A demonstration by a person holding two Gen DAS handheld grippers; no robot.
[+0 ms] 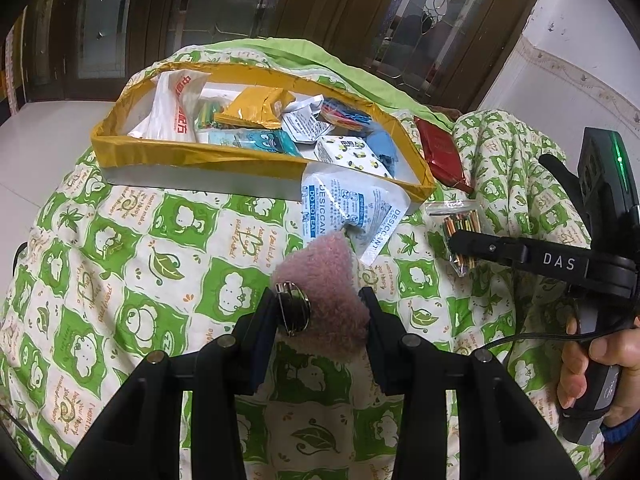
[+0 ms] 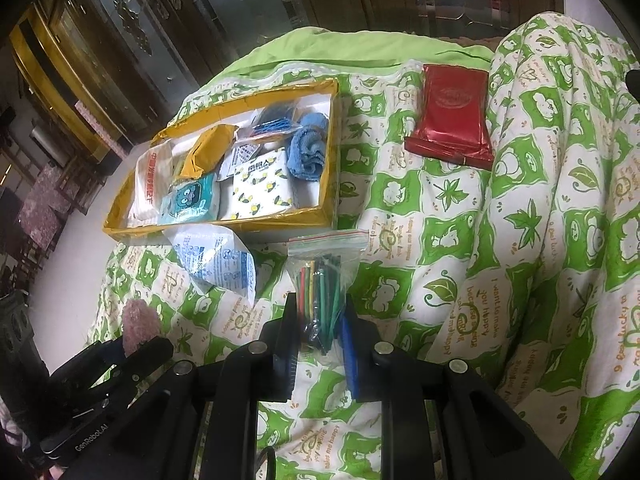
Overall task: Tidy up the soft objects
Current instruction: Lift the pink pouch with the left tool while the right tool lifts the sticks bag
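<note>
A yellow-rimmed box [image 1: 192,156] sits on the green patterned quilt [image 1: 132,264] and holds several soft packets and a blue cloth [image 2: 306,148]. My left gripper [image 1: 320,300] is shut on a pink fuzzy pouch [image 1: 324,280] with a metal clasp, held above the quilt; it also shows in the right wrist view [image 2: 138,326]. My right gripper [image 2: 320,312] is closed around a clear zip bag of coloured sticks [image 2: 324,280], also seen in the left wrist view [image 1: 460,232]. A white desiccant packet [image 1: 348,208] leans on the box's near wall.
A red foil packet [image 2: 450,118] lies on the quilt right of the box. The quilt rises in a fold [image 2: 568,160] at the right. Dark wooden glass doors [image 1: 280,0] stand behind, with pale floor [image 1: 36,152] at the left.
</note>
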